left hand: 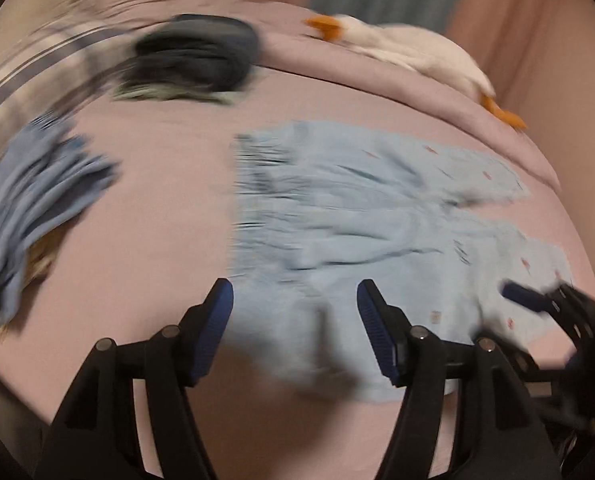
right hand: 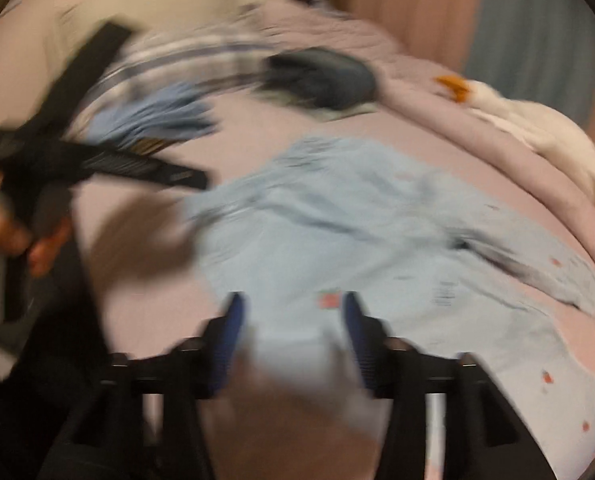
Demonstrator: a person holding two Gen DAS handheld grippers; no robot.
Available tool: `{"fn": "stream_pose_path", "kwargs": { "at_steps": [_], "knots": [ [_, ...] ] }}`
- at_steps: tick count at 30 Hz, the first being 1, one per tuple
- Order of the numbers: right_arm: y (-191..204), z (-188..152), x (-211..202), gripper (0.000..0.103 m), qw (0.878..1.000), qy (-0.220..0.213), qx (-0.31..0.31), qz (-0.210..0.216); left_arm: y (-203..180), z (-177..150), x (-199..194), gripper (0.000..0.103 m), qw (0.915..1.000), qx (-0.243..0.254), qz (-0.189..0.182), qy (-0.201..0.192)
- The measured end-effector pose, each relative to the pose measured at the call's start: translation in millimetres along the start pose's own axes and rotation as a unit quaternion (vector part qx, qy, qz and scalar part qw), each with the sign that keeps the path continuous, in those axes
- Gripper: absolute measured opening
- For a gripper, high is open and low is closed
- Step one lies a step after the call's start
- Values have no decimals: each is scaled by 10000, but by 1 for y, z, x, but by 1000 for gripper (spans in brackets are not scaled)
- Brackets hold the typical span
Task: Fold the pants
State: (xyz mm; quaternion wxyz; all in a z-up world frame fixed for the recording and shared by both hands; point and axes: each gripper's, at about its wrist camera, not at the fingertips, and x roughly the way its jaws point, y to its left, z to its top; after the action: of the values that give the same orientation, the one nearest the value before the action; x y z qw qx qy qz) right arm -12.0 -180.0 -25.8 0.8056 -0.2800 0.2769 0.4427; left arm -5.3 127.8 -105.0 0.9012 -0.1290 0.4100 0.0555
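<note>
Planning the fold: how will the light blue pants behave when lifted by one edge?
The light blue pants lie wrinkled and flat on the bed, so they are probably floppy and will drape. The thin-looking cloth suggests light weight. Pushed, they would likely bunch rather than slide.

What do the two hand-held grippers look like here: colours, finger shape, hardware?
Both match: the left hand-held gripper and the right hand-held gripper have black angular frames, two fingers faced with ribbed dark-blue pads, and round silver pivot pins. No sleeve or cable can be made out through the blur.

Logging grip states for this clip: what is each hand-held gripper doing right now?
Left hand-held gripper: open, holding nothing, above the light blue pants.
Right hand-held gripper: open, pads clear of the pants, nothing held.
</note>
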Motion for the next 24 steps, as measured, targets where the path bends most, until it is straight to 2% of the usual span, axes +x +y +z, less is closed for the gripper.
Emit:
{"fn": "stream_pose_path", "kwargs": {
  "at_steps": [2, 4, 5, 6, 7, 10, 12, 14, 15, 17, 19, 22, 24],
  "knots": [
    [-21, -9, 22, 57, 9975, 563, 269, -320, -18, -4, 25, 64, 9988, 384, -62, 300],
    [-29, -27, 41, 57, 9916, 1223, 300, -302, -30, -19, 54, 65, 9927, 787, 28, 914],
    [-29, -37, 41, 57, 9916, 1248, 239, -221, -34, -26, 61, 67, 9897, 1044, 131, 966],
    [-29, -42, 34, 57, 9935, 1122, 167, -135, -37, -29, 59, 69, 9883, 1291, 152, 797],
    [-31, -46, 30, 57, 9922, 1241, 71, 33, -38, -30, 57, 74, 9860, 1466, 60, 796],
    [-47, -47, 23, 57, 9898, 1360, 103, 404, -25, -18, 58, 75, 9846, 1408, -365, 973],
    [-64, -40, 21, 58, 9899, 1358, 106, 404, -15, 2, 60, 75, 9863, 1277, -508, 909],
    [-83, -22, 20, 58, 9936, 1098, 98, 232, -12, 23, 64, 75, 9884, 1219, -538, 725],
    [-91, -12, 20, 59, 9948, 989, 145, 174, -11, 41, 68, 75, 9895, 1248, -436, 583],
    [-118, 15, 32, 63, 9968, 781, 193, -40, -12, 62, 76, 75, 9894, 1362, -302, 390],
    [-137, 41, 50, 63, 9970, 674, 34, -372, -12, 91, 91, 76, 9882, 1473, -357, 203],
    [-163, 80, 82, 63, 9956, 620, -226, -665, 4, 125, 117, 75, 9897, 1289, -525, 334],
    [-181, 105, 105, 63, 9952, 632, -288, -686, 18, 146, 138, 75, 9910, 1153, -505, 460]
  ]
}}
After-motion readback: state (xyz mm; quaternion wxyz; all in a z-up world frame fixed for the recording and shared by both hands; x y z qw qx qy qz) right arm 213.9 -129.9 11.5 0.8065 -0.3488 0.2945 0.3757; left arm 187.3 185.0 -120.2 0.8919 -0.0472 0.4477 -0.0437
